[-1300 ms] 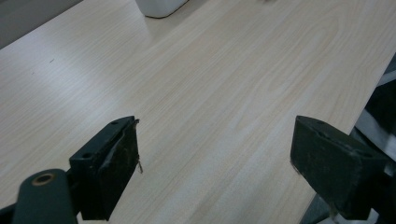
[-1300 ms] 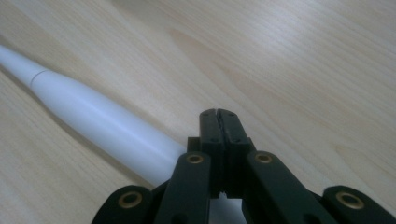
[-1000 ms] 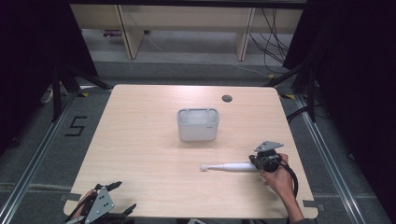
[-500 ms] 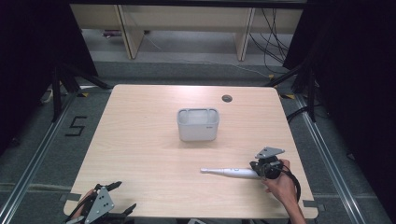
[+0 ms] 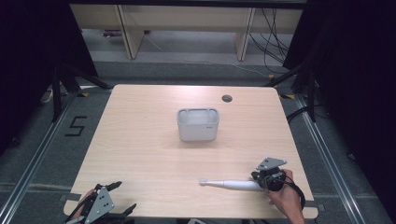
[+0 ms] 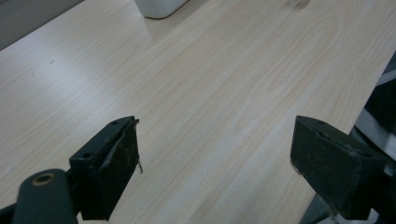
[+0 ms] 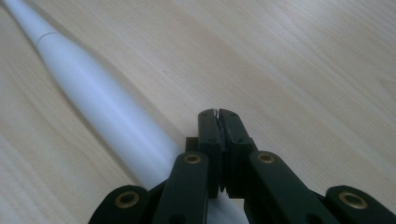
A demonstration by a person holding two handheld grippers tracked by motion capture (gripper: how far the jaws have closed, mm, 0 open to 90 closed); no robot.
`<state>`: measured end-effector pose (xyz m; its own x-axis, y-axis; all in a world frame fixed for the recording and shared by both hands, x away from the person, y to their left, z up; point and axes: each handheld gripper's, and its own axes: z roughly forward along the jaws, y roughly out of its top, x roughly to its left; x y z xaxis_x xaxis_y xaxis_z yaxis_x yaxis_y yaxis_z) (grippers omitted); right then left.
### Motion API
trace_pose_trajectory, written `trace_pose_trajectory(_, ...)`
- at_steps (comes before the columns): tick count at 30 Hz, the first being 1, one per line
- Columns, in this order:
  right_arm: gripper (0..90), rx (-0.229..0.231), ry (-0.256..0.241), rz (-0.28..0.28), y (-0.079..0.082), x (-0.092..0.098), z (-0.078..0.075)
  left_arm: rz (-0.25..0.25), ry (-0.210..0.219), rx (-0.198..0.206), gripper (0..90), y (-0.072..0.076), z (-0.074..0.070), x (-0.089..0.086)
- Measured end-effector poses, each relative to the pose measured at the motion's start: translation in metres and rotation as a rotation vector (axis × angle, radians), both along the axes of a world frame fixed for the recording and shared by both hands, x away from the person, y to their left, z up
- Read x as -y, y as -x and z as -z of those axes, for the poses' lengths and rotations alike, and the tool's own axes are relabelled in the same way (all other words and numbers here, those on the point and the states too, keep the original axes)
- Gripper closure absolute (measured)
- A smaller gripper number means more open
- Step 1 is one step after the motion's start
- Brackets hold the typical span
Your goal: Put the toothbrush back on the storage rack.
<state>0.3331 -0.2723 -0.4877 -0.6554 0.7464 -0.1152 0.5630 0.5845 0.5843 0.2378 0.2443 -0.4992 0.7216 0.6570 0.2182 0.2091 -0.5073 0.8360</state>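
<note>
Overhead front-facing, two close table views

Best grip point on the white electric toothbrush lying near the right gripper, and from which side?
Take the white toothbrush on its thick handle end, not the thin neck: it lies flat, tapering toward the left. Probably come from above with jaws across its width. The right gripper is shut beside the handle, so it would need to open first. The left gripper sits open, far off.

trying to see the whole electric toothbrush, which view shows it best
The high view: the white toothbrush lies whole on the table, head to handle, beside the right gripper. The right gripper view shows part of its body close up, left of the shut jaws.
</note>
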Motion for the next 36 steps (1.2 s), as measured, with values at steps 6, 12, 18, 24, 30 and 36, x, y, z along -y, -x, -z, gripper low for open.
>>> trace_pose_trajectory(6,88.5,-0.011,0.005,-0.014,0.008,-0.003,-0.001,-0.001,0.003,0.0,14.9,0.0,0.0,0.0)
trace_pose_trajectory(12,88.5,-0.001,0.01,-0.038,0.015,-0.005,-0.001,-0.002,0.002,0.003,14.9,0.0,0.0,0.0)
trace_pose_trajectory(18,87.3,-0.009,0.012,-0.051,0.021,-0.008,-0.004,-0.002,0.0,0.002,14.9,0.0,-0.001,0.0)
trace_pose_trajectory(24,86.1,-0.008,0.012,-0.07,0.022,-0.01,-0.003,0.0,-0.012,0.003,14.9,0.0,-0.001,-0.001)
trace_pose_trajectory(30,85.3,-0.018,0.027,-0.052,0.027,-0.013,-0.005,0.003,-0.009,0.001,14.9,0.0,-0.001,-0.001)
trace_pose_trajectory(36,84.4,-0.028,0.037,-0.062,0.032,-0.019,-0.006,-0.002,-0.007,0.003,14.9,0.0,-0.001,-0.001)
